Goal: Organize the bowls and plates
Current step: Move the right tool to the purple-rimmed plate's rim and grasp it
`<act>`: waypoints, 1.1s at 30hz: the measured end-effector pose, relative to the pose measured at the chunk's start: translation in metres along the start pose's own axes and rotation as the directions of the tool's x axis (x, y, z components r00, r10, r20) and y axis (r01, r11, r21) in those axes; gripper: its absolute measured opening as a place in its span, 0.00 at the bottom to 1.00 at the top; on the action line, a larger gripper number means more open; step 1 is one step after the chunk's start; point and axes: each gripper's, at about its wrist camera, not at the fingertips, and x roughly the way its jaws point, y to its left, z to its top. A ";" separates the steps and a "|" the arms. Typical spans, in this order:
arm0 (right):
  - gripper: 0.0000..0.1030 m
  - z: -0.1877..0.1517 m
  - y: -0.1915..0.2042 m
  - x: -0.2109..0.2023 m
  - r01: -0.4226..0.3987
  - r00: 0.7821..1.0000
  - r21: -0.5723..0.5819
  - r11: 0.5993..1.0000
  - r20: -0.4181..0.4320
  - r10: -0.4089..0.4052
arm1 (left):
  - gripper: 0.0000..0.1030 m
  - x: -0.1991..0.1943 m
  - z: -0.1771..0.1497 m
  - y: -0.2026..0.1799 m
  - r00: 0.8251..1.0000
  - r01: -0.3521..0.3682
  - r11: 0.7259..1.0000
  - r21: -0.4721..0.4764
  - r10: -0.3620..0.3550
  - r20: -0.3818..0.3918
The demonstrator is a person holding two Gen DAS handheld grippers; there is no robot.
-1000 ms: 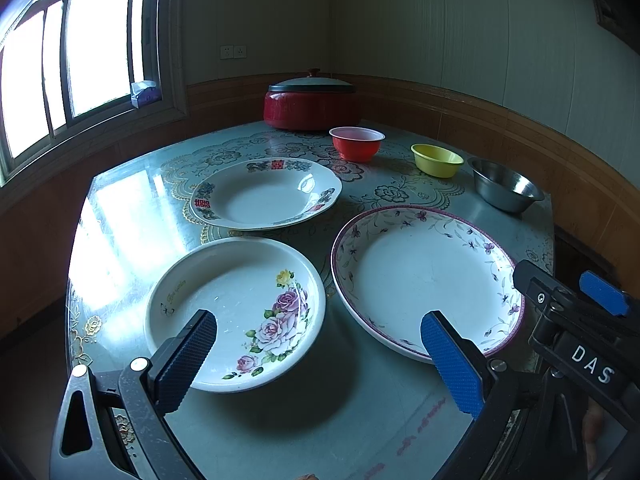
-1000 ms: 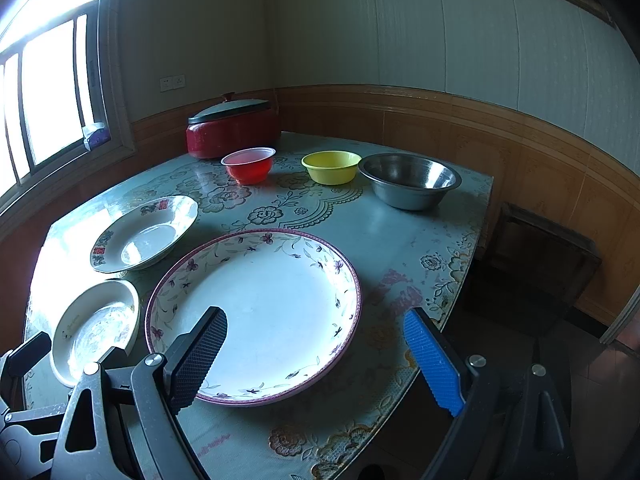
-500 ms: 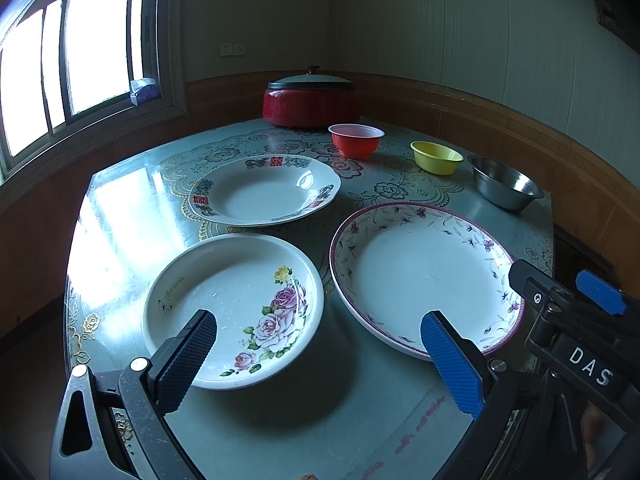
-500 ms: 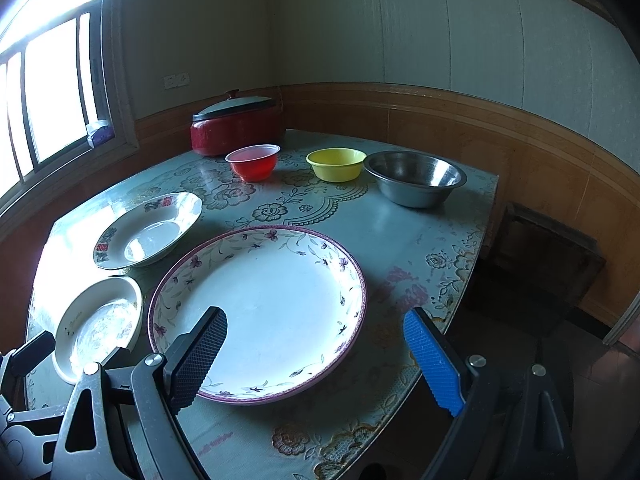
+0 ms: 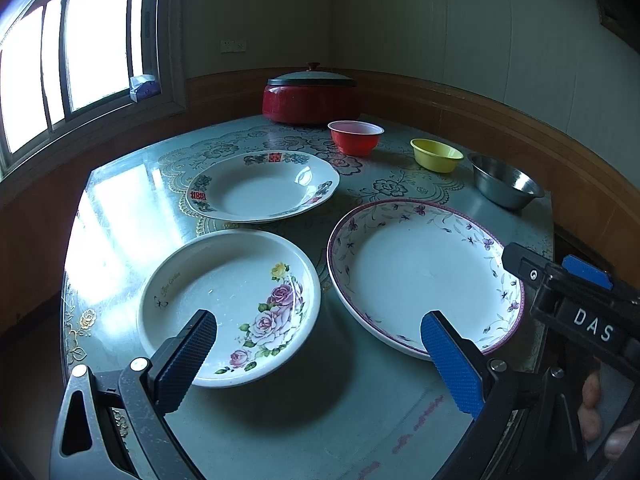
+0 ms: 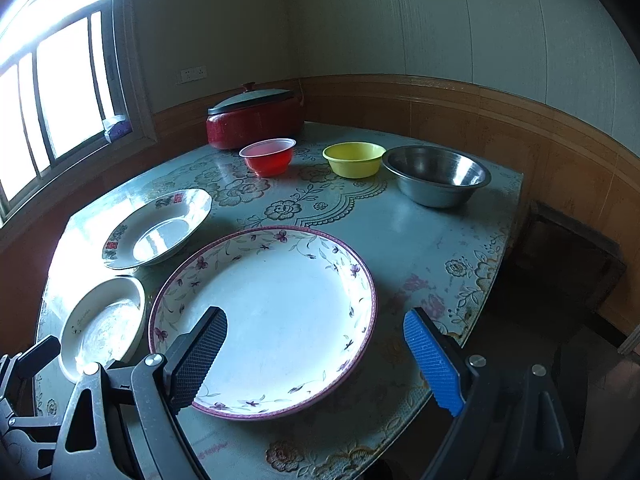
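Three plates lie on the table: a rose-patterned plate near left, a big purple-rimmed plate near right, and a red-lettered plate behind them. A red bowl, a yellow bowl and a steel bowl stand in a row at the back. My left gripper is open and empty, hovering just in front of the rose plate. My right gripper is open and empty over the near edge of the purple-rimmed plate.
A red lidded pot stands at the table's far edge by the wall. The table has a floral glass-covered top. A window is at left. A dark stool stands off the table's right side.
Both grippers have drifted slightly, and the plates sit a little higher and farther in both views. Nothing on the table has moved. Both grippers stay open.
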 end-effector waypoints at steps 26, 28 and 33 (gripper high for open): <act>0.45 0.086 -0.042 0.164 -0.485 0.849 -0.330 0.810 -0.401 0.345 | 1.00 0.028 -0.016 -0.029 0.959 0.144 0.964 -0.224 -0.192 -0.209; 0.35 0.085 -0.038 0.171 -0.512 0.832 -0.340 0.789 -0.423 0.357 | 1.00 0.030 -0.015 -0.028 0.963 0.113 0.960 -0.255 -0.169 -0.209; 0.29 0.087 -0.030 0.187 -0.589 0.779 -0.351 0.728 -0.486 0.397 | 0.82 0.040 -0.017 -0.029 0.963 0.064 0.940 -0.334 -0.146 -0.226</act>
